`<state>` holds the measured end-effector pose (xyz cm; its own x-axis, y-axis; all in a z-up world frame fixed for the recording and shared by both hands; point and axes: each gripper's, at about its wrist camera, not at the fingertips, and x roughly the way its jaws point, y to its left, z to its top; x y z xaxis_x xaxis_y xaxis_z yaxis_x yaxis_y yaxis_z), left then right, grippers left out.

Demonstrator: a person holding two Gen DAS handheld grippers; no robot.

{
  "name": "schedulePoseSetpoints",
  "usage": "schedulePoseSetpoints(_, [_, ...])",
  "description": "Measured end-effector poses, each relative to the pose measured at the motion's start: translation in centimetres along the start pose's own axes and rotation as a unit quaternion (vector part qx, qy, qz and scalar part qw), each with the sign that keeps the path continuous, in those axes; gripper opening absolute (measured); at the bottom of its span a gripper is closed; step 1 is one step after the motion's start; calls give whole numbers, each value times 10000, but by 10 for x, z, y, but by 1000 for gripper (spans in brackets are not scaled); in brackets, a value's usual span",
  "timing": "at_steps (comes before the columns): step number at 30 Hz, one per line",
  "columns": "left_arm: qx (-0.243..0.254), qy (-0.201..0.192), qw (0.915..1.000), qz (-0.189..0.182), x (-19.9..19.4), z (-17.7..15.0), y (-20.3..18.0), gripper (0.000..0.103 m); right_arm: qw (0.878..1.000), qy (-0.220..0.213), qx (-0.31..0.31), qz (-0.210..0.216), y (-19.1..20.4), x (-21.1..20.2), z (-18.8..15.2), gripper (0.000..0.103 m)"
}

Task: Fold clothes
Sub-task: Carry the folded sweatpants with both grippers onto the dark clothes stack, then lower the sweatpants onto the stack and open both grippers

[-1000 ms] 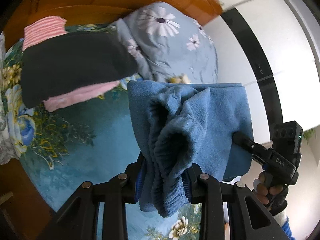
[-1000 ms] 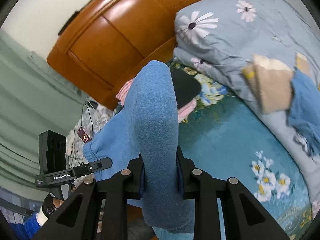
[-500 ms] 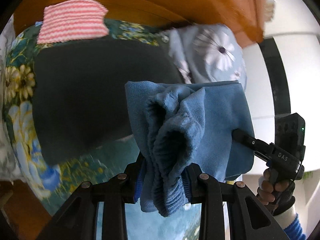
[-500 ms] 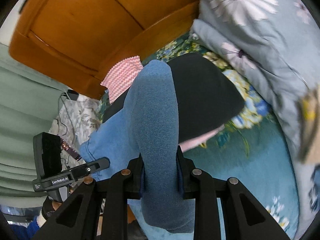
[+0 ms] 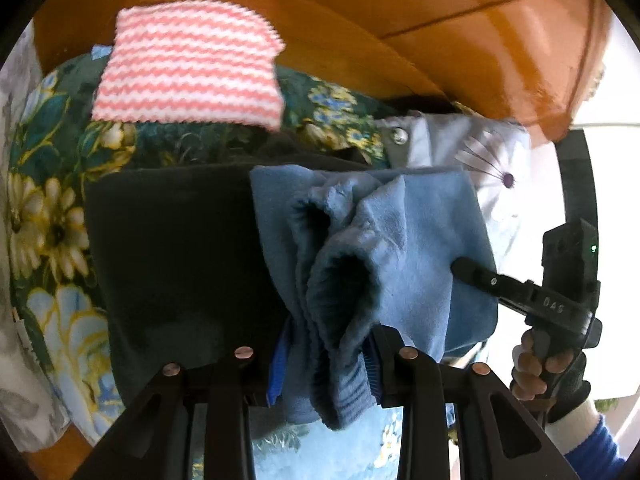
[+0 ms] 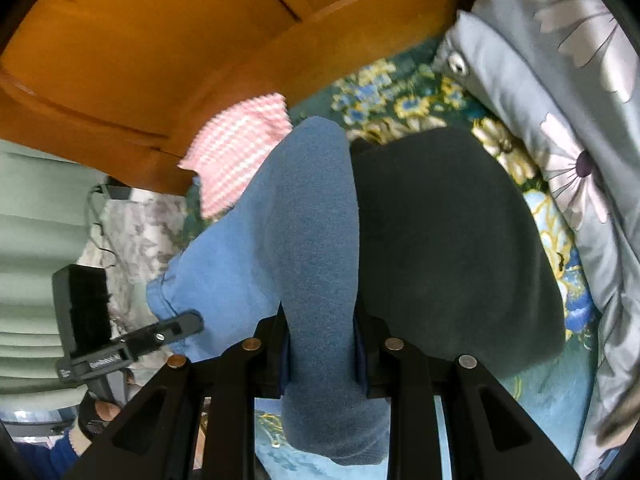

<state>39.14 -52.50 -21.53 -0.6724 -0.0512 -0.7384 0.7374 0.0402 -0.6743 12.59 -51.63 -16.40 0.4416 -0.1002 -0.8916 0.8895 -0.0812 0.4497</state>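
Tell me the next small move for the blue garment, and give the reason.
Probably lower the folded blue garment onto the black folded garment. Both the left hand-held gripper and the right hand-held gripper are clamped on it, and it hangs directly above the black piece, beside the pink striped cloth near the wooden headboard.

Left wrist view: taken from just behind the left gripper, facing along its fingers toward the wooden headboard; the blue garment is seen very near.
Right wrist view: taken from just behind the right gripper, facing the same headboard, close over the bed.
Cross-sight: each gripper is caught at the edge of the other's view.
Shared ground: blue garment, black garment, pink striped cloth, floral bedsheet, daisy-print pillow.
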Motion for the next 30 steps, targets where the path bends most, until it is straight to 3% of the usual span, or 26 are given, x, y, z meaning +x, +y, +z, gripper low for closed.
schedulePoseSetpoints(7, [-106,79,9999,27,16,3,12,39,9992,286,147,-241,-17,33,7,27])
schedulePoseSetpoints(10, [5,69,10000,59,10,1,5,39,9994,218,125,-234,-16,29,6,31])
schedulePoseSetpoints(19, [1012,-337,9929,528,-49,-8,-38,44,9951,-348,-222,-893,-17,-31,-12,33])
schedulePoseSetpoints(22, [1443,-528,9871,443,-58,-8,-69,47,9927,-543,-435,-984,-5,-42,-24,33])
schedulePoseSetpoints(25, [1722,-535,9834,202,-50,-9,-93,55,9931,-515,-621,-855,16,-29,-38,33])
schedulePoseSetpoints(30, [1669,-327,9842,482,-22,-6,-78,56,9885,-311,-877,-1193,23,-1,-49,33])
